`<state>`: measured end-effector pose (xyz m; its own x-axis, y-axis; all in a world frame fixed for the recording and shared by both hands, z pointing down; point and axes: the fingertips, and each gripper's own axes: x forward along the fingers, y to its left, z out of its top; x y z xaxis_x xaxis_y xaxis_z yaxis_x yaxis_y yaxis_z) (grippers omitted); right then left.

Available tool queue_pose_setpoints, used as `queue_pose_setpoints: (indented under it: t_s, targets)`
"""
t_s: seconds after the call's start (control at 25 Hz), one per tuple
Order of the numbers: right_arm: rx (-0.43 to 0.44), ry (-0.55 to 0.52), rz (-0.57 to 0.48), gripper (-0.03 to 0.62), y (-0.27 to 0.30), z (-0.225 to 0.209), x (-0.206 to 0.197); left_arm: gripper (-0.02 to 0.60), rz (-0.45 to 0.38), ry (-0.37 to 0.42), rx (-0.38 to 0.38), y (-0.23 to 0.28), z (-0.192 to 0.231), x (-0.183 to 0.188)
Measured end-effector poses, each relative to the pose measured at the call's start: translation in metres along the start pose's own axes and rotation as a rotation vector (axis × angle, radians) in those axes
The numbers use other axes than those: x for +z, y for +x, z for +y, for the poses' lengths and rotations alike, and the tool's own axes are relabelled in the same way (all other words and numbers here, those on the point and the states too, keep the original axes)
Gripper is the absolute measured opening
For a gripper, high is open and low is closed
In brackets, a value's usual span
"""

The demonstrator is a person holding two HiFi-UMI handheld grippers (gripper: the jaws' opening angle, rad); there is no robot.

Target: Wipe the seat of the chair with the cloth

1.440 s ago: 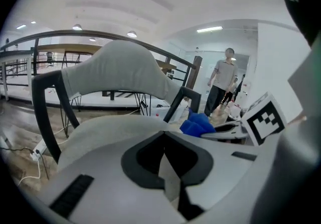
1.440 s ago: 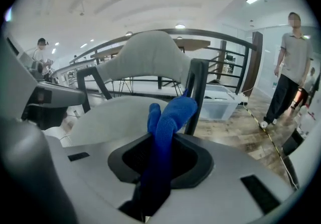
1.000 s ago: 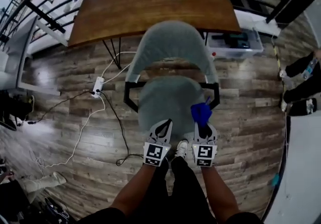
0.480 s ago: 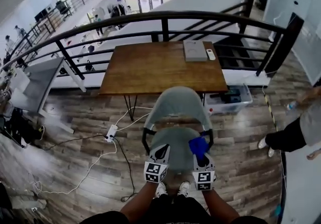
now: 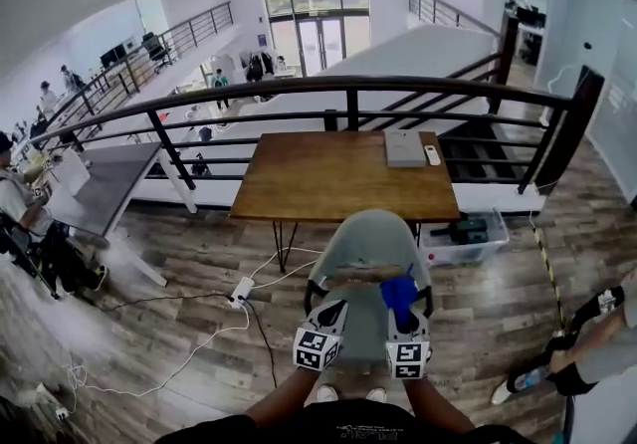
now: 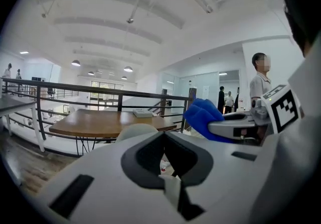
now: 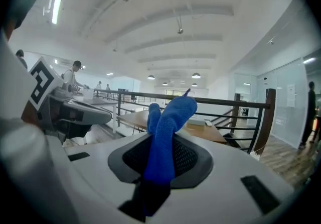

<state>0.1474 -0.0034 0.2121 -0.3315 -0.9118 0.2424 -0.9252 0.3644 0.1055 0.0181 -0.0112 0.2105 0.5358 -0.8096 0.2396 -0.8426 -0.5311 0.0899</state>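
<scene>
Above seat's near edge, left side: your left gripper [image 5: 335,311], jaws pressed together, nothing between them. Centre: chair [image 5: 372,243] seat [image 5: 363,321] bare, neither tool touching it. Right side: your right gripper [image 5: 402,317] pinching blue cloth [image 5: 399,293]; cloth held up, apparently clear of seat. Judgement: cloth secured, no wiping contact now. Whether seat already wiped: cannot tell.

- Both forearms [image 5: 299,394] stretched forward and low, roughly parallel; grippers side by side, a gap between them.
- Left gripper [image 5: 331,311]: jaws together, nothing between them.
- Right gripper [image 5: 404,311]: jaws clamped on the blue cloth [image 5: 400,293], which stands up past the tips.
</scene>
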Motion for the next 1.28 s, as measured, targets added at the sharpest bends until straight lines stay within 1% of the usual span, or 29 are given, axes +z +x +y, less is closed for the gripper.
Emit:
queue_pose_setpoints:
  t_s: [0.08, 0.2, 0.36, 0.52, 0.72, 0.92, 1.08, 1.28]
  targets:
    - [0.009, 0.0, -0.023, 0.087, 0.002, 0.008, 0.012, 0.002, -0.015, -0.006, 0.006, -0.007, 0.004, 0.009]
    - [0.031, -0.022, -0.053, 0.087, 0.002, 0.018, 0.028, 0.002, -0.063, -0.046, 0.024, -0.016, 0.01, 0.024]
    - [0.033, -0.033, -0.112, 0.087, 0.0, 0.029, 0.045, 0.002, -0.106, -0.055, 0.043, -0.027, 0.016, 0.036]
    - [0.035, -0.042, -0.147, 0.087, 0.001, 0.038, 0.051, 0.002, -0.133, -0.028, 0.035, -0.032, 0.019, 0.044]
    - [0.033, -0.049, -0.17, 0.086, 0.004, 0.046, 0.061, 0.002, -0.138, 0.003, 0.056, -0.043, 0.029, 0.046]
    - [0.014, -0.081, -0.188, 0.086, 0.002, 0.048, 0.069, 0.002, -0.136, 0.102, 0.091, -0.053, 0.034, 0.055]
    - [0.013, -0.091, -0.201, 0.086, 0.004, 0.051, 0.075, 0.002, -0.147, 0.103, 0.102, -0.055, 0.041, 0.061]
    - [0.021, -0.103, -0.204, 0.086, 0.007, 0.057, 0.075, 0.002, -0.14, 0.098, 0.091, -0.055, 0.04, 0.055]
